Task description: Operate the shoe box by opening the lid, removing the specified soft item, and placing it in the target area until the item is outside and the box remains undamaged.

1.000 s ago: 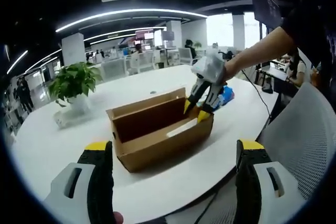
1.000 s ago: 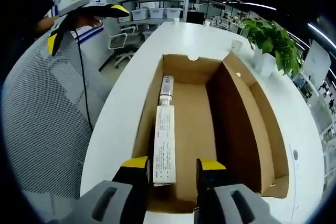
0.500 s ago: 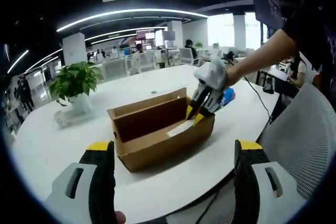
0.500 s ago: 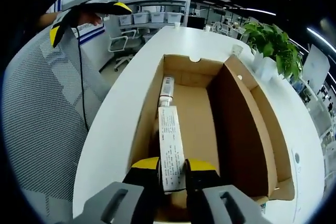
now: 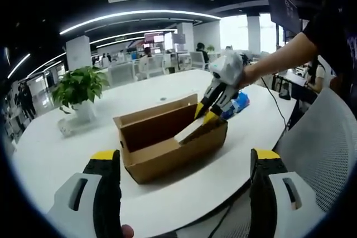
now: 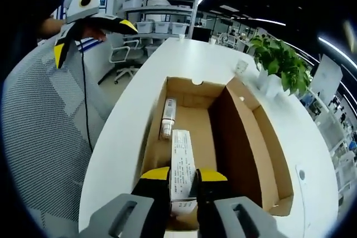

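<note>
Left gripper view: my left gripper (image 5: 184, 193) hangs over the near edge of the round white worktop (image 5: 72, 154), fingers spread wide and empty. The open brown cardboard shoe box (image 5: 167, 137) sits mid-worktop. At its right end my right gripper (image 5: 211, 116) has one end of the flat white packet (image 5: 192, 130) raised to rim height. A potted green plant (image 5: 78, 90) stands well behind.

Right gripper view: my right gripper (image 6: 183, 190) has its fingers closed on the near end of the packet (image 6: 182, 163), above the box floor (image 6: 195, 132). A small white tube (image 6: 167, 118) lies inside against the left wall.
</note>
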`<state>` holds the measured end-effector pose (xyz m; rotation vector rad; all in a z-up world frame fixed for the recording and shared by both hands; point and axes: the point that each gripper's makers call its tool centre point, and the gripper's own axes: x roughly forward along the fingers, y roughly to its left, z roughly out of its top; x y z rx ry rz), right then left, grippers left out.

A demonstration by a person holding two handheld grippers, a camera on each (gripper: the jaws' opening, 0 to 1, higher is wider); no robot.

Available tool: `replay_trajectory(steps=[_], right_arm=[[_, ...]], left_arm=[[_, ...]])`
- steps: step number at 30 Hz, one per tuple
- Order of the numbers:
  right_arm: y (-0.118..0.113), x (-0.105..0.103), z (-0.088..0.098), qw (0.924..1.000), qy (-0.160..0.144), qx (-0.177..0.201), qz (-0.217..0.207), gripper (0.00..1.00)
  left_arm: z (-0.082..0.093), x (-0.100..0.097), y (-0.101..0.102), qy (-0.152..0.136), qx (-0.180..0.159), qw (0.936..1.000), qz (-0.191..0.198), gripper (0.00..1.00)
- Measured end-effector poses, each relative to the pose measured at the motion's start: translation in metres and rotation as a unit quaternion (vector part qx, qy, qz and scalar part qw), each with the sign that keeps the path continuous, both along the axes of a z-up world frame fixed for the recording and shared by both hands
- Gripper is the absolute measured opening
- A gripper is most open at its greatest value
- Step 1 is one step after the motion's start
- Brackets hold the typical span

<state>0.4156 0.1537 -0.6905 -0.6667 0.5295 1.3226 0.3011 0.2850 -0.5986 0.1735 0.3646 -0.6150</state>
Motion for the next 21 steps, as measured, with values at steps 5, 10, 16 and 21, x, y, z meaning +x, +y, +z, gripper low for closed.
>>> replay_trajectory(steps=[5,10,16,21], right_arm=[[-0.002,0.0,0.019,0.9998,-0.014,0.011,0.002,0.12],[-0.006,0.0,0.041,0.9994,-0.023,0.028,-0.004,0.12],[-0.012,0.001,0.07,0.9982,-0.031,0.051,-0.01,0.12],[-0.021,0.002,0.087,0.9978,-0.043,0.05,-0.002,0.12]], left_arm=[[0.0,-0.001,-0.001,-0.001,-0.002,1.0,-0.003,0.98],[0.001,-0.003,-0.005,0.0,-0.001,0.9999,-0.01,0.99],[0.002,-0.005,-0.01,0.003,-0.008,0.9998,-0.018,0.99],[0.003,-0.006,-0.013,0.006,-0.009,0.9997,-0.022,0.99]])
